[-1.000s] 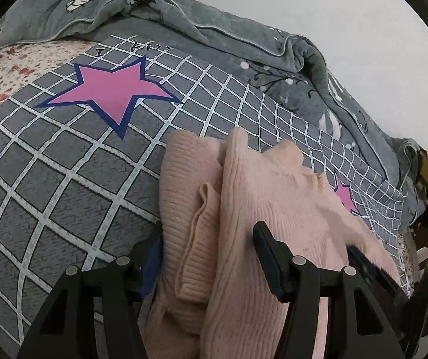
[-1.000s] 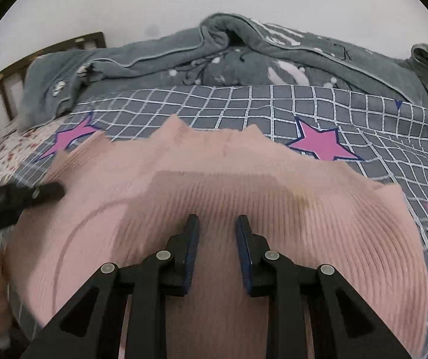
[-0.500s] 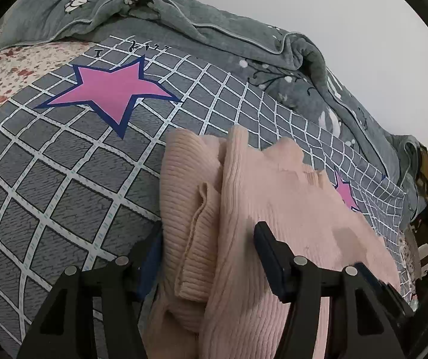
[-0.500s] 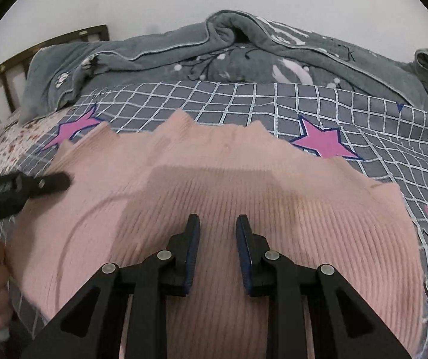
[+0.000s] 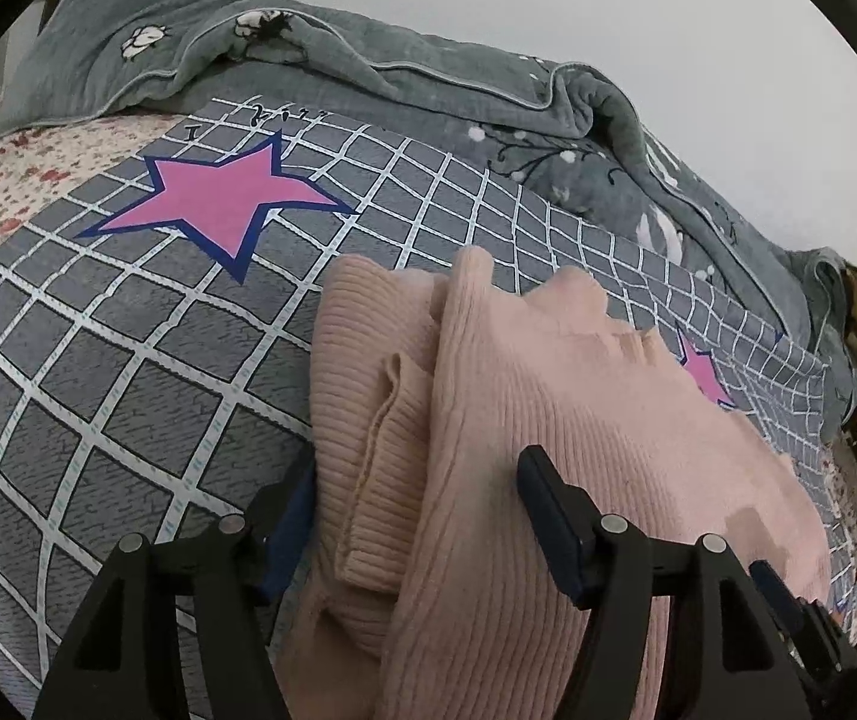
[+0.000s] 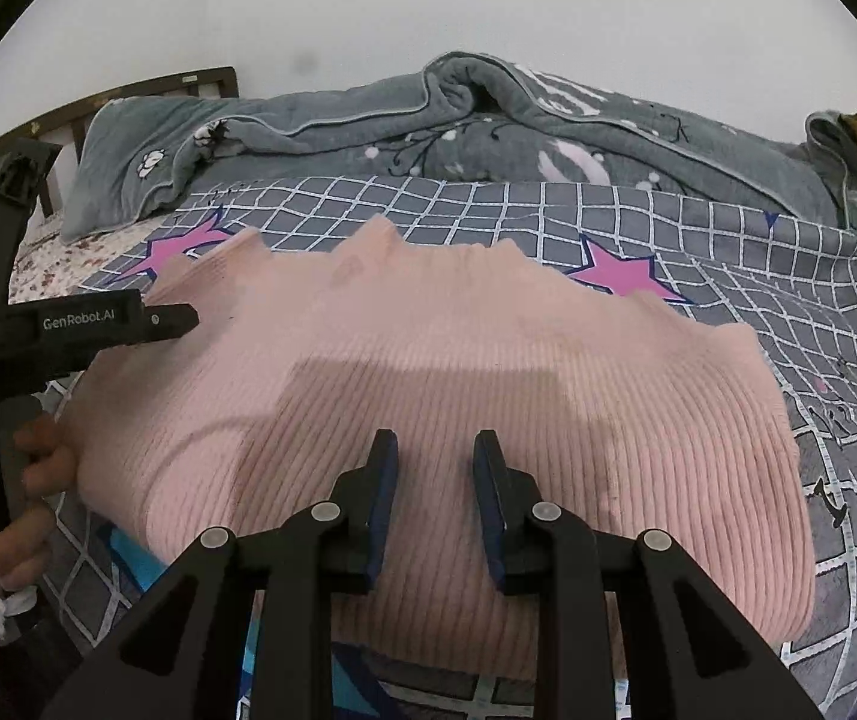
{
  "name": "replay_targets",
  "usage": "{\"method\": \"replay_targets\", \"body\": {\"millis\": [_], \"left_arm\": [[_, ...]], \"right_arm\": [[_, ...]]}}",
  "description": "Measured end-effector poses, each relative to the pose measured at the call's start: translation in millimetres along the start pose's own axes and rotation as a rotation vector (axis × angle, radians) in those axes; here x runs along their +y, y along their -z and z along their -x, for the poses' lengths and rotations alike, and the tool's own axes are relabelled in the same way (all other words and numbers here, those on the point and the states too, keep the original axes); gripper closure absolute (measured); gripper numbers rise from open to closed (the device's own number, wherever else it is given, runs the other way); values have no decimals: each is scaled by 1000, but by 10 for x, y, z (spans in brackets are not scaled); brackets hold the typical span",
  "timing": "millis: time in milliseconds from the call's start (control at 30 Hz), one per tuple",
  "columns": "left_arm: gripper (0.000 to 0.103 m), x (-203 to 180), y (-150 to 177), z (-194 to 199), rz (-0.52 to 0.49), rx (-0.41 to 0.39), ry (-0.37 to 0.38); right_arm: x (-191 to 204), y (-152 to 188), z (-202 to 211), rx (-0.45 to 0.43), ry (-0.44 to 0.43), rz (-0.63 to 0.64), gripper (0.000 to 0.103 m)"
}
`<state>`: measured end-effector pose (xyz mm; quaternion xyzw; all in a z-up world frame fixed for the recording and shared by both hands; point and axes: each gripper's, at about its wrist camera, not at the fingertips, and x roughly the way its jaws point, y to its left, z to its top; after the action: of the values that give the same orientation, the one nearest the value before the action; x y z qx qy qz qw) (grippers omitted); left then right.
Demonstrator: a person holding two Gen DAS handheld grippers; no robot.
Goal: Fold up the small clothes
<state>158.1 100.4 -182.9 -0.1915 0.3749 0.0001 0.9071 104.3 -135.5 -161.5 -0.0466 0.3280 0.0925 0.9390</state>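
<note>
Here, in the left wrist view, the left gripper point(image 5: 413, 507) stands wide apart astride the folded-in sleeve at the left side of the pink ribbed sweater point(image 5: 578, 438), which lies on the grid-and-star bedspread point(image 5: 128, 372) toward the bed's near edge. In the right wrist view, the right gripper point(image 6: 434, 483) hovers over the sweater's point(image 6: 458, 360) near hem, fingers a little parted, clamping nothing. The knit looks soft, light and stretchy; I judge pinching both layers at a hem corner holds best.
</note>
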Motion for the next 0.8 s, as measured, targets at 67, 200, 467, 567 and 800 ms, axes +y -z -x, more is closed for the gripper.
{"method": "replay_targets", "body": {"millis": [67,200,467,567,800], "left_arm": [[39,-5,9,-4,1,-6,0],[36,-43,43,-13,-27,-21,-11],[30,-58,59,-39,-6,-20,-3],[29,-54,66,-40,5,-29,-3],[29,-64,83,-36,18,-43,-13]], "right_arm": [[3,17,9,-9,3,-3,76],[42,53,67,3,-16,28,74],[49,222,157,7,-79,83,74],[36,229,143,-8,-83,66,74],[-4,197,184,-62,-116,-17,72]]}}
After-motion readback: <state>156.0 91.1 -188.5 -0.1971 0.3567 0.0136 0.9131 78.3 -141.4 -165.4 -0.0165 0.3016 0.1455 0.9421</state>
